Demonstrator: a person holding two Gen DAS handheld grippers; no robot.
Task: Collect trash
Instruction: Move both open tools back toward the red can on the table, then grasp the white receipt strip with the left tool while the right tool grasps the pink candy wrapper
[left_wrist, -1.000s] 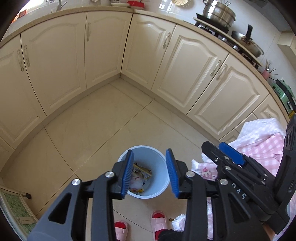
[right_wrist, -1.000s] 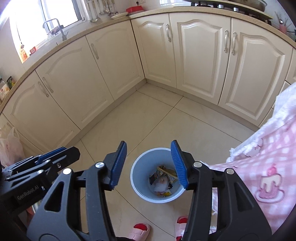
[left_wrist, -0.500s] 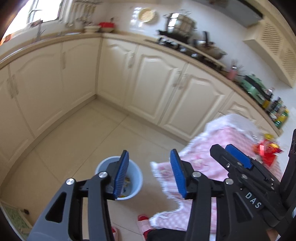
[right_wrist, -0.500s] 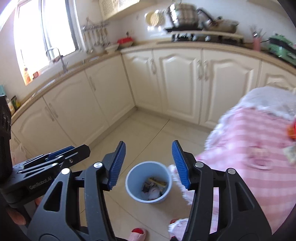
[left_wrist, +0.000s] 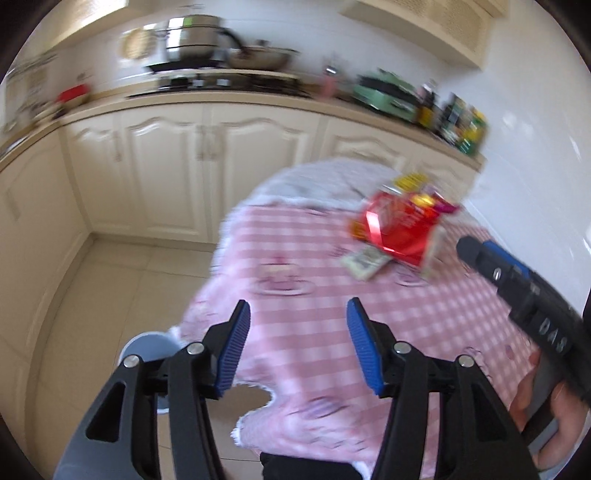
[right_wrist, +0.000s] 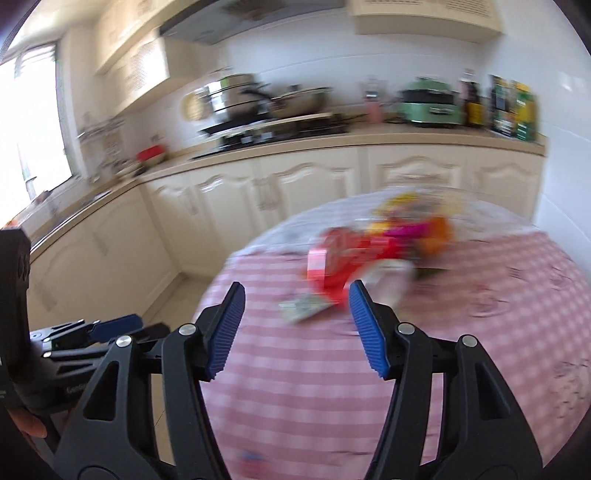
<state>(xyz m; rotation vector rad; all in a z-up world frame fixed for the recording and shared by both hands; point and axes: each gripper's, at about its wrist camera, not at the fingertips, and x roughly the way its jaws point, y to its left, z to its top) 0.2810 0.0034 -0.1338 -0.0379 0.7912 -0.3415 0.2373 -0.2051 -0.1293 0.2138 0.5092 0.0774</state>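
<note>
Cream kitchen cabinets (right_wrist: 314, 184) along the far wall, blurred, under a long counter with pots and a green appliance (right_wrist: 428, 101). Nearer, a round worktop (left_wrist: 406, 314) under a pink checked cloth, taking up most of both views. Down on the tiled floor (left_wrist: 110, 280), at the cloth's edge and half hidden behind the left claw, a blue bin (left_wrist: 147, 343). On the far part of the worktop, a heap of trash (left_wrist: 399, 221): red wrappers with a shiny ribbon, yellow and magenta packets behind, all smeared by blur; just beside it on the near side, a small flat greenish packet (left_wrist: 364, 263). Left claw (left_wrist: 297, 350) above the cloth, jaws apart and opening, nothing between them. Right claw (right_wrist: 295, 328) likewise apart and opening, empty, aimed toward the heap but well short of it. At the left view's lower right edge, a hand (left_wrist: 543, 398) around the right claw's handle.
</note>
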